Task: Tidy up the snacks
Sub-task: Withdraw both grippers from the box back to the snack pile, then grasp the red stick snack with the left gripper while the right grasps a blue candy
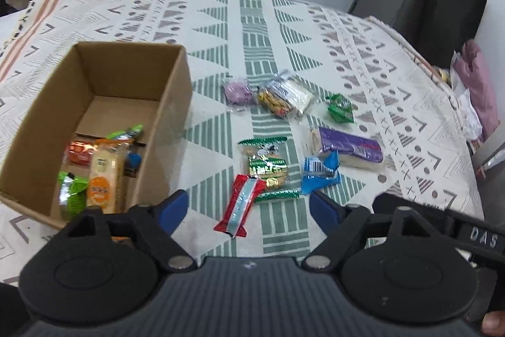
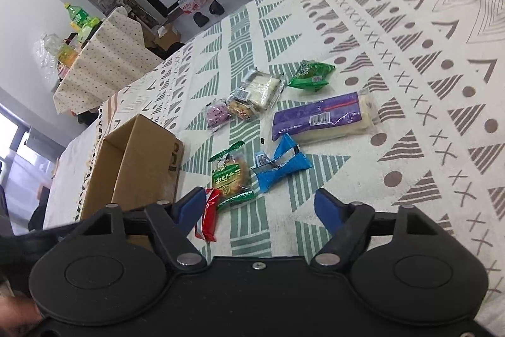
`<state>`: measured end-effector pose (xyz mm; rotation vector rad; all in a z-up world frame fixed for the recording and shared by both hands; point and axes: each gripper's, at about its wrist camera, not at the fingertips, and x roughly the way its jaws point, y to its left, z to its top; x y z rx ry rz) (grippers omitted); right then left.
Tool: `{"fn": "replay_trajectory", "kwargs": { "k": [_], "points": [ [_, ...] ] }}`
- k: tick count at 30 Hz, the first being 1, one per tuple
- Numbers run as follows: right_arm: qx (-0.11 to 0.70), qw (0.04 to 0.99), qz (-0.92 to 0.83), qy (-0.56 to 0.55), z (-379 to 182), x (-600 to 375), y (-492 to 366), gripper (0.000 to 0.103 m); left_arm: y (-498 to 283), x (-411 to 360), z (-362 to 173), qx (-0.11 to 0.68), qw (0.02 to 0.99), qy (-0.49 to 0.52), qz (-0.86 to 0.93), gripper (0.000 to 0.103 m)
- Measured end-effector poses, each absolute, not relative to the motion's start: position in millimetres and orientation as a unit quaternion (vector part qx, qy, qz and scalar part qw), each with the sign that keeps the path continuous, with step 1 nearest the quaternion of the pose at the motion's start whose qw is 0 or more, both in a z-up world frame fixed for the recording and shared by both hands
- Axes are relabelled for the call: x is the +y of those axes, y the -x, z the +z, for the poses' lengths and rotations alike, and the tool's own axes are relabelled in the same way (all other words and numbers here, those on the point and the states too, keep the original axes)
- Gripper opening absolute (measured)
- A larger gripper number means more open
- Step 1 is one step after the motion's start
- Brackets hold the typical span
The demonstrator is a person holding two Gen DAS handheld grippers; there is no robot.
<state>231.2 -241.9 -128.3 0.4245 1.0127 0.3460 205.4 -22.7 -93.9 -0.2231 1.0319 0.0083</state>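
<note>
Red packet (image 2: 210, 218) partly hidden behind right jaws; box (image 2: 135, 166) interior unseen.

Bare tablecloth (image 2: 410, 179) right of blue packet (image 2: 281, 166)

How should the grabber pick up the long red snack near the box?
Grip the red snack across its narrow middle, coming from above. It lies flat on the tablecloth, long and slim, so the short width probably fits between the jaws. The left gripper sits nearest, jaws open, holding nothing. The green cookie pack touches its far end, so keep low.

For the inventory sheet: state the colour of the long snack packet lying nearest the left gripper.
Red with a pale blue stripe; clearest in the left wrist view.
</note>
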Motion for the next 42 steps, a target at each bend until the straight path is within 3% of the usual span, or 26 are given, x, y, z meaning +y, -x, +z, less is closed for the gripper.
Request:
{"fn": "replay_trajectory", "kwargs": {
  "k": [4,10,15,23,25,30,37,40,42],
  "points": [
    [0.484,0.835,0.160,-0.207,-137.5,-242.7,-239.3,0.074,-214.4,-25.5,-107.5,0.508,0.855,0.104,0.005,0.063],
    [0.498,0.819,0.159,-0.238,-151.6,-245.5,-252.3,0.071,-227.7,-28.2,-127.2,0.526,0.845,0.099,0.005,0.053],
    [0.516,0.801,0.163,-0.256,-163.9,-243.5,-260.0,0.062,-238.6,-29.4,-143.3,0.542,0.835,0.096,0.007,0.049],
    [0.523,0.782,0.163,-0.297,-177.8,-241.5,-278.3,0.061,-252.3,-31.1,-164.3,0.564,0.820,0.094,0.012,0.040],
    [0.527,0.776,0.158,-0.307,-183.1,-241.1,-283.7,0.061,-254.5,-30.1,-168.0,0.568,0.817,0.097,0.015,0.030],
    [0.543,0.760,0.141,-0.328,-194.7,-241.3,-290.8,0.061,-259.5,-27.8,-169.4,0.575,0.812,0.098,0.015,0.020],
    [0.541,0.750,0.108,-0.365,-205.3,-248.8,-298.8,0.060,-263.2,-16.6,-160.3,0.571,0.813,0.110,0.023,0.019],
    [0.541,0.758,0.102,-0.351,-205.6,-245.7,-300.5,0.051,-264.9,-12.9,-156.0,0.566,0.815,0.119,0.024,0.019],
    [0.543,0.764,0.099,-0.334,-205.7,-243.2,-300.9,0.029,-265.9,-12.4,-152.5,0.561,0.819,0.119,0.021,0.019]
  ]
}}
